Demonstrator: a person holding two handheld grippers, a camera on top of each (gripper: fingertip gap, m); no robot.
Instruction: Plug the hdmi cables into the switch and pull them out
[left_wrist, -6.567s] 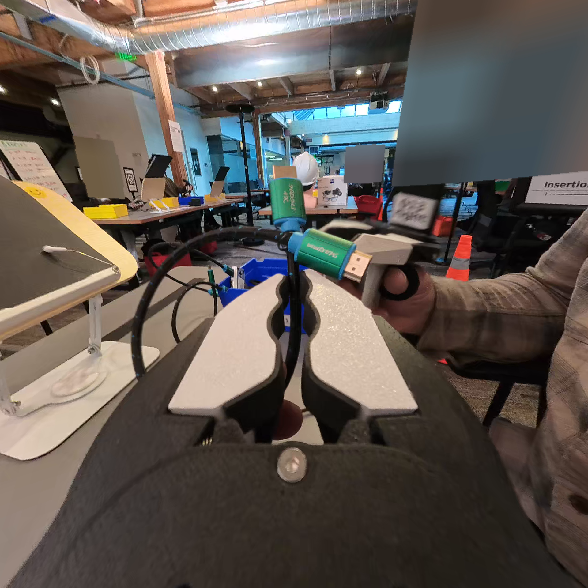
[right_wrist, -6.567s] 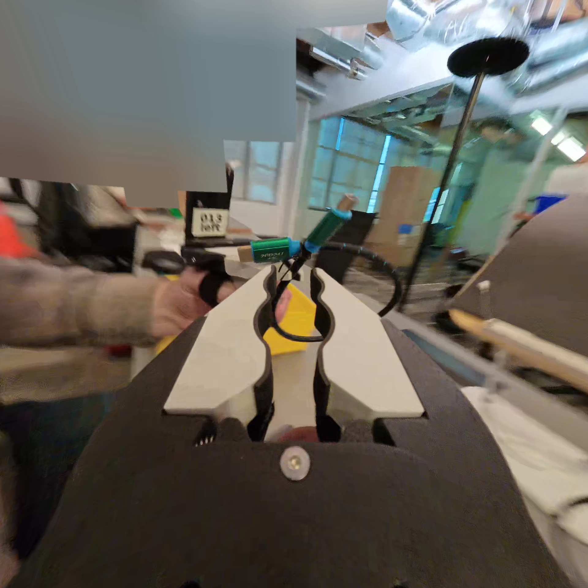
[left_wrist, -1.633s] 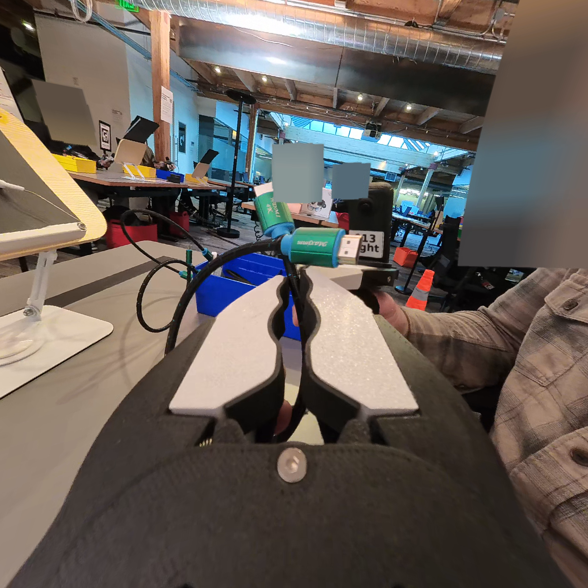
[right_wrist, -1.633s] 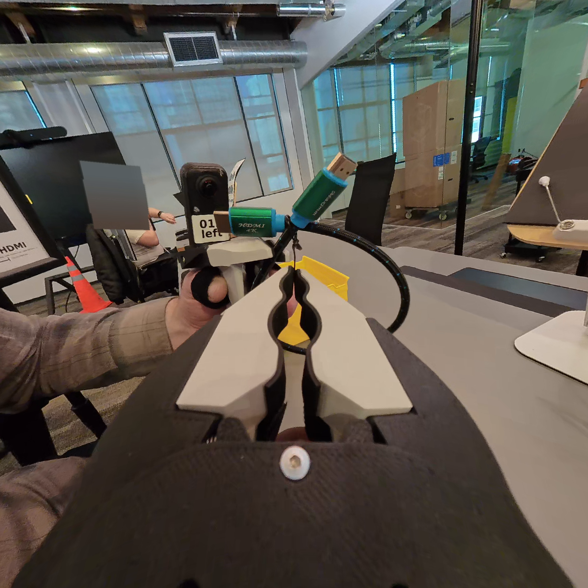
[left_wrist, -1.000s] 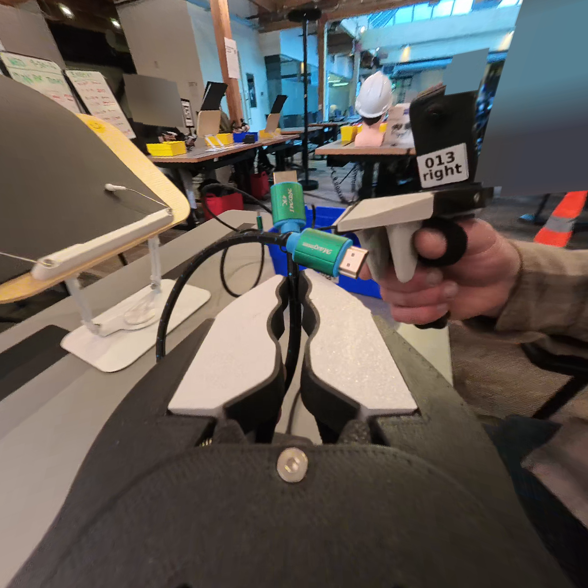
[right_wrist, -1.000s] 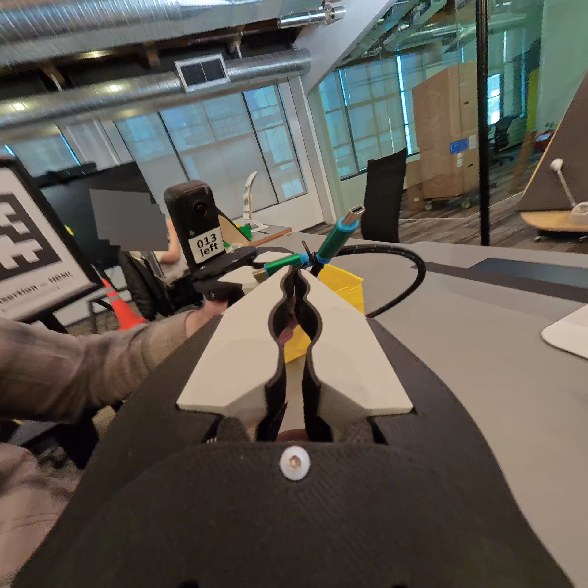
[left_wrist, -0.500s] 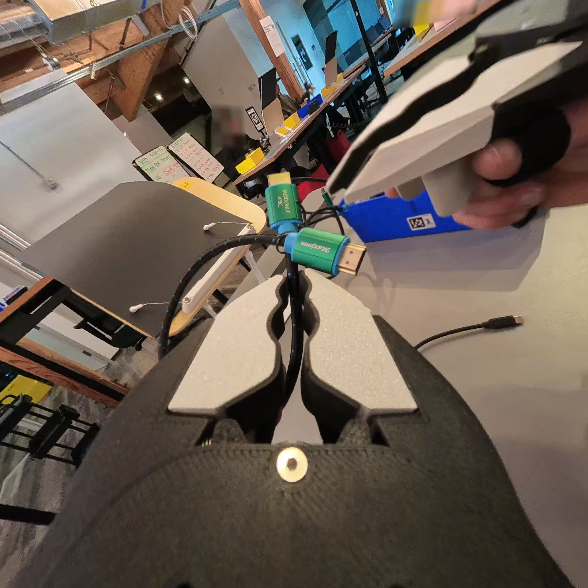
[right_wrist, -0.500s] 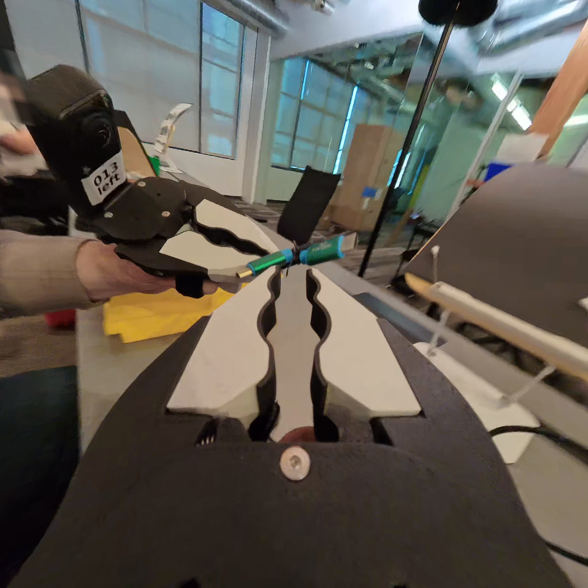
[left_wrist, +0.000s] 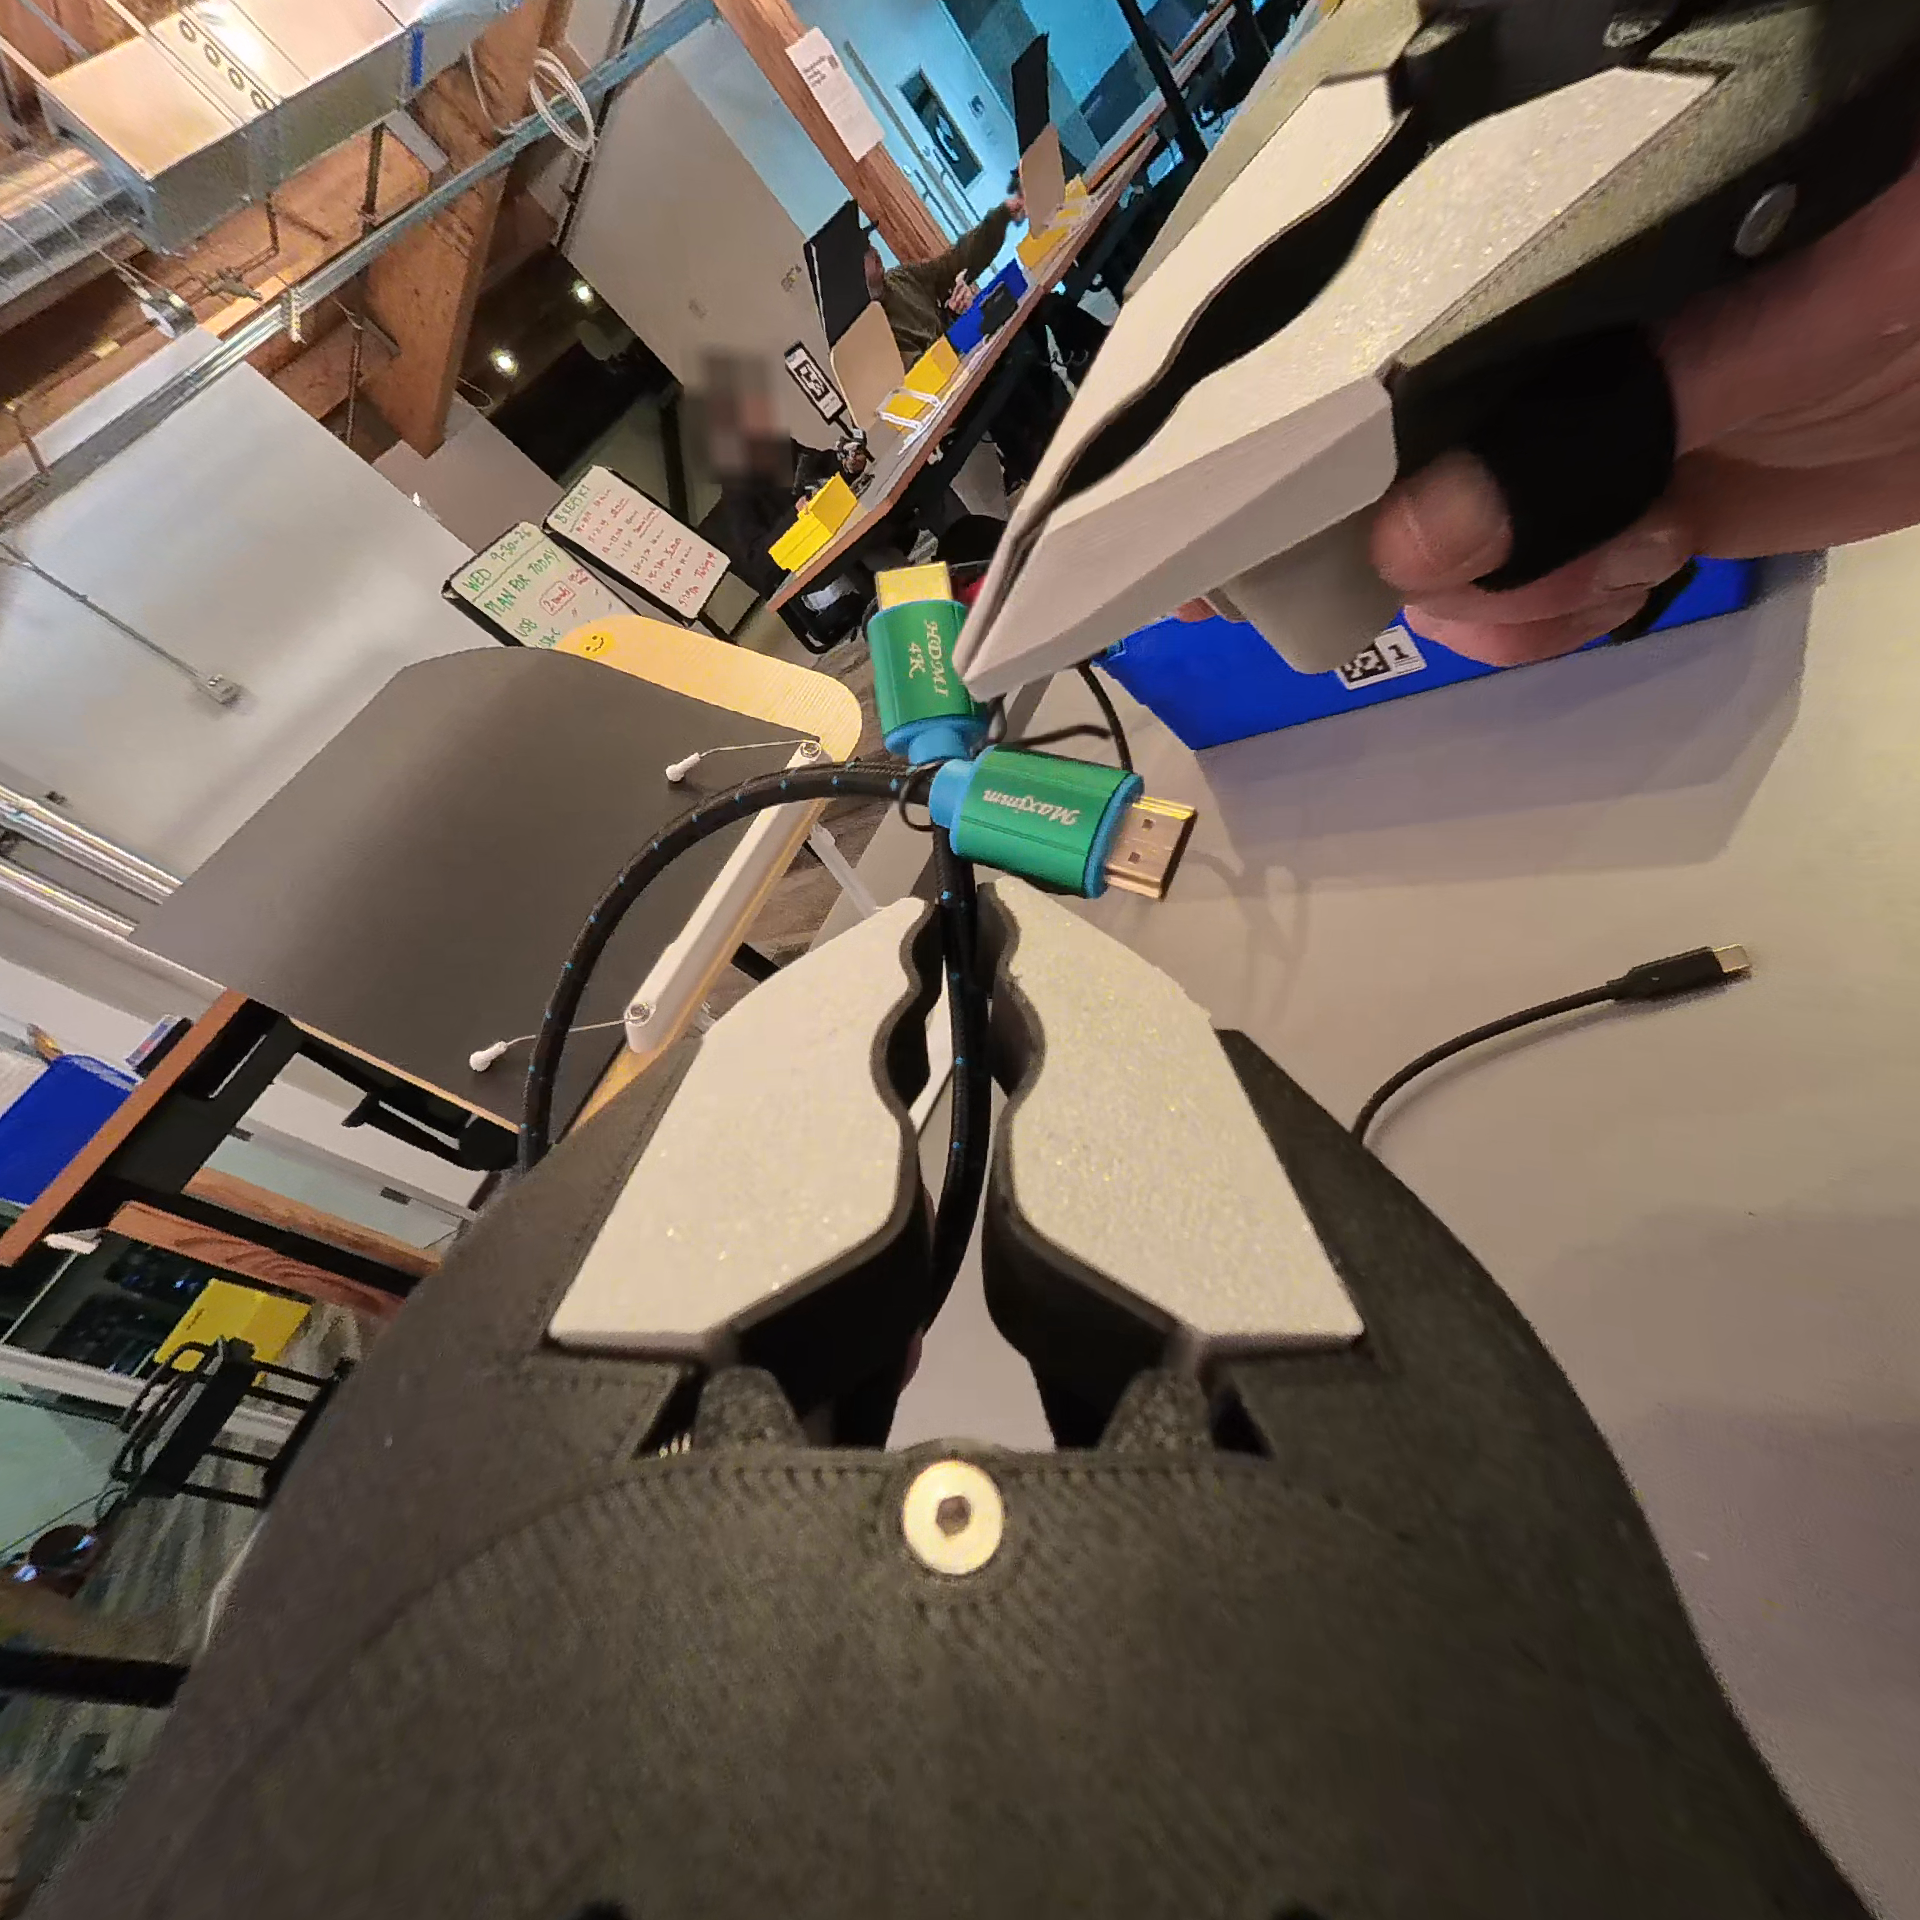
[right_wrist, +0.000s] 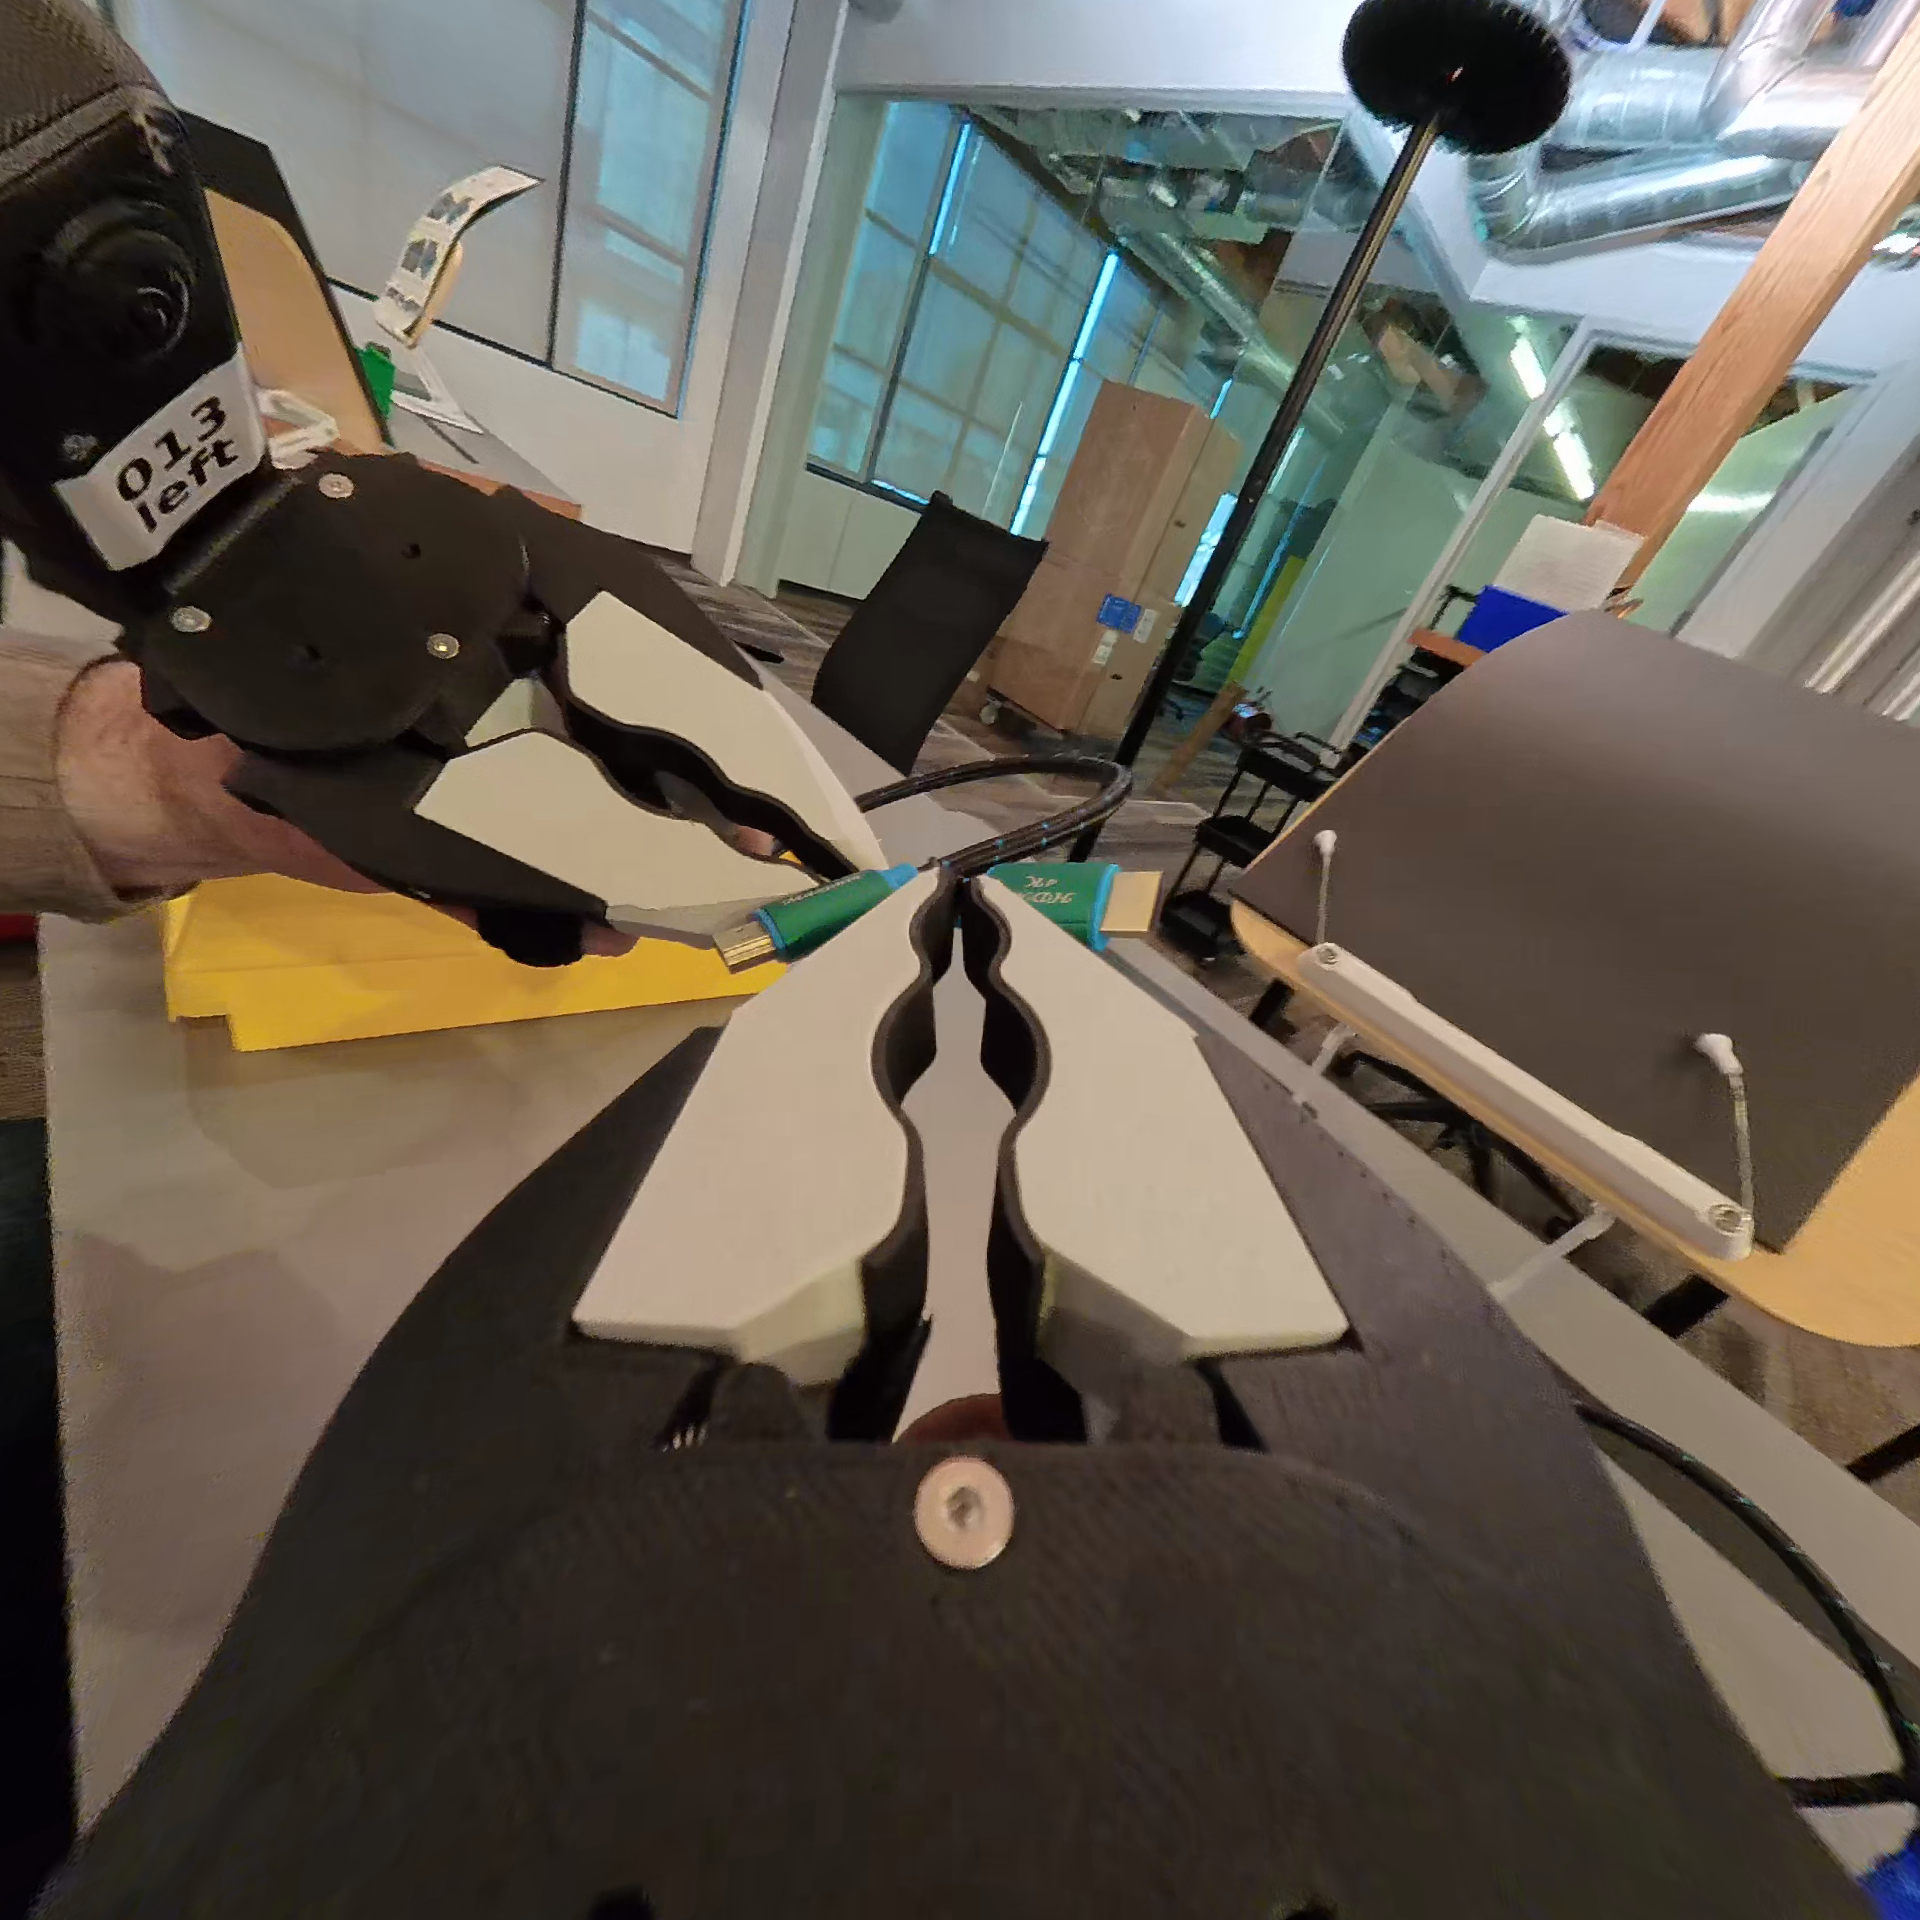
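The left claw is closed on the black braided HDMI cable with blue flecks, which runs up the narrow gap between its two pale textured fingers. The cable is bundled: just past the fingertips its two green metal plugs with blue collars and gold tips stick out from one knot. The nearer green plug points to the right of the knot over the grey table; the farther green plug points up and away from it.

The right claw comes at the same knot from the opposite side. Its fingers stand almost together, with only a thin wavy slit between them, and the tips sit right at the point where the cable meets the plugs. Whether they actually pinch anything there I cannot tell; from the left wrist view its pale tip lies against the farther plug.

No switch is visible in either view, so plugging in looks some way off. The step in hand seems to be separating one plug from the bundle. To do it well, the right claw should take the plug by its rigid green shell, square across the flat faces, not by the collar or the braid. The left claw should keep its grip close below the knot as the anchor. A thin black cable with a small plug lies on the table right of the knot, apart from it.
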